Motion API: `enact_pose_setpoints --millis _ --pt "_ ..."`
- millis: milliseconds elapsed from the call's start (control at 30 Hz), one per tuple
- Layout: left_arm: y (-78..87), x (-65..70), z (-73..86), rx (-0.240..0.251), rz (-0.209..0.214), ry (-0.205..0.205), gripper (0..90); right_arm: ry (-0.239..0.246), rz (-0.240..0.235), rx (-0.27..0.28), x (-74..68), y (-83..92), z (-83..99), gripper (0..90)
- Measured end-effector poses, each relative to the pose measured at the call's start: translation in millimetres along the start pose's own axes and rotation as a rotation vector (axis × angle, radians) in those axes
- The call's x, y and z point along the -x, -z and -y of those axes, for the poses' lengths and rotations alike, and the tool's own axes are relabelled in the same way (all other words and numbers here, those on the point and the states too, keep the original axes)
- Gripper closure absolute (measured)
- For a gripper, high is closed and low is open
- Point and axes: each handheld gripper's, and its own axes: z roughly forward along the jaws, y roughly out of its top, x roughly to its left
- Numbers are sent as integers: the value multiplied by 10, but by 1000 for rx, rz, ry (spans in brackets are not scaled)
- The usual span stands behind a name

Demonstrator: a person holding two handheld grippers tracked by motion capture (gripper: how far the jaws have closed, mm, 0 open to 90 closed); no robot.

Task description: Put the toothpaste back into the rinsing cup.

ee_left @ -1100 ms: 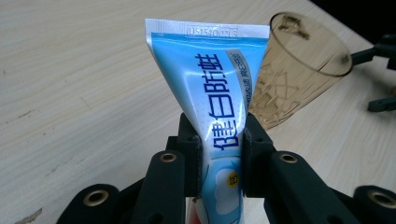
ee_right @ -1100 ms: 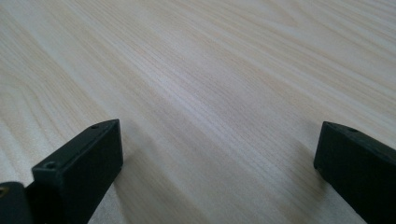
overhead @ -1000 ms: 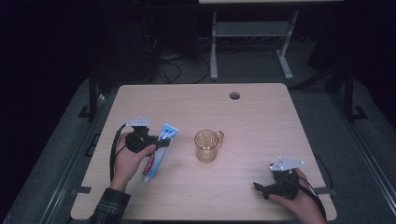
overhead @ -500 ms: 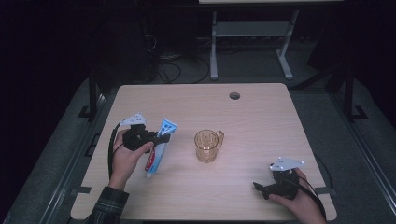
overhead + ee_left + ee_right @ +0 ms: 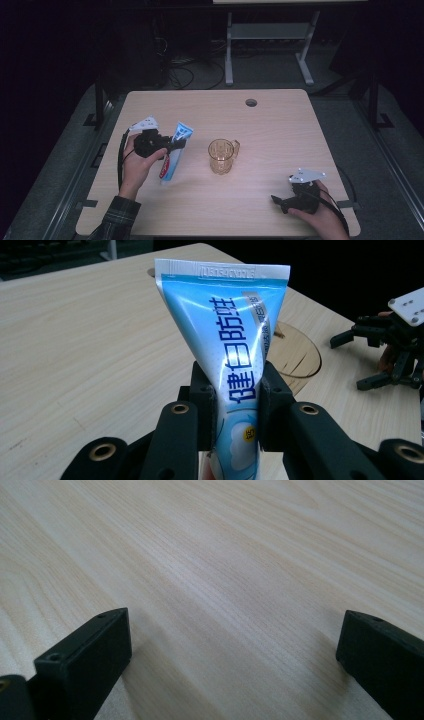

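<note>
Toothpaste, a blue tube (image 5: 232,360) with white characters on it, is clamped in the left tongs (image 5: 172,145); both black jaws press on its sides, near the middle of the tube. From the high view the tube (image 5: 175,150) hangs slanted over the left part of the counter (image 5: 270,125), crimped end up and away from the person, the red and white lower end close to the wood. A glass mug (image 5: 222,156) with a handle stands upright near the middle of the counter, apart from the tube on its right. The right tongs (image 5: 278,201) rest low at the near right corner, held in the person's right hand (image 5: 320,212). Its jaws are spread wide, with bare wood between them. A round cable hole (image 5: 251,102) sits at the far side.
</note>
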Motion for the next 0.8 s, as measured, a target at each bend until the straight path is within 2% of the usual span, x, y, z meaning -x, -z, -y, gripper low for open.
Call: enact_pose_setpoints --millis 233,800 --pt "-3 22 -104 21 17 -8 735 -1 0 -1 0 0 0 5" --pt "-85 103 -409 55 43 -55 735 -1 -1 0 0 0 0 5"
